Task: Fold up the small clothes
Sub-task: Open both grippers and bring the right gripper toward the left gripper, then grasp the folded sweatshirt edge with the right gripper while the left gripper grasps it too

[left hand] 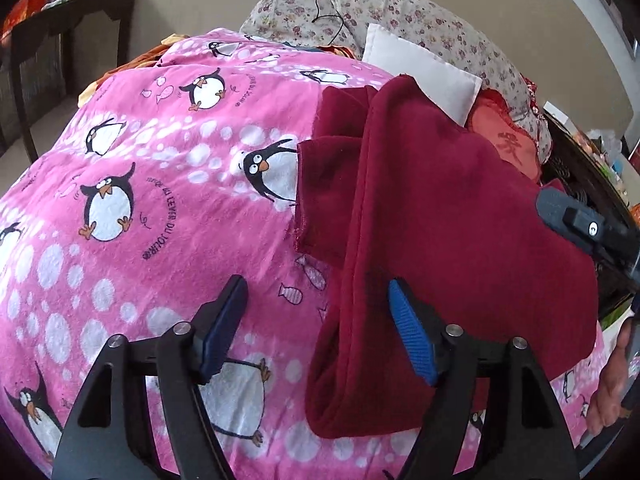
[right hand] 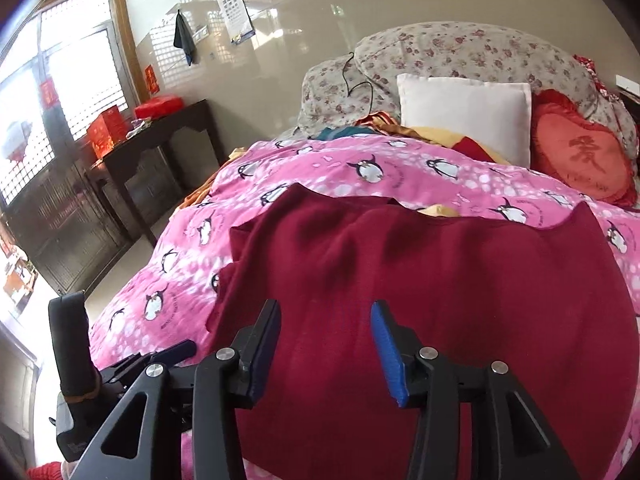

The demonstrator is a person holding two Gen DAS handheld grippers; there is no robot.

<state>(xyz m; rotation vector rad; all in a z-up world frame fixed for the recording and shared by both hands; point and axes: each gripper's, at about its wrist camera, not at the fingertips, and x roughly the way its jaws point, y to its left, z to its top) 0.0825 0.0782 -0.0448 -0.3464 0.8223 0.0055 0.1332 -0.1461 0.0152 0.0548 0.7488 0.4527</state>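
A dark red fleece garment (left hand: 452, 224) lies folded over on the pink penguin blanket (left hand: 140, 208) of a bed; a sleeve sticks out at its left side. My left gripper (left hand: 316, 320) is open and empty, just above the garment's left edge, one finger over the blanket and one over the cloth. My right gripper (right hand: 326, 344) is open and empty above the garment (right hand: 420, 280), near its front. The right gripper also shows at the right edge of the left wrist view (left hand: 580, 224). The left gripper shows low left in the right wrist view (right hand: 160, 356).
A white pillow (right hand: 464, 116), floral pillows (right hand: 460, 52) and a red heart cushion (right hand: 580, 160) lie at the bed's head. A dark wooden side table (right hand: 160, 148) with red boxes stands left of the bed. A dark cabinet (left hand: 592, 184) is on the right.
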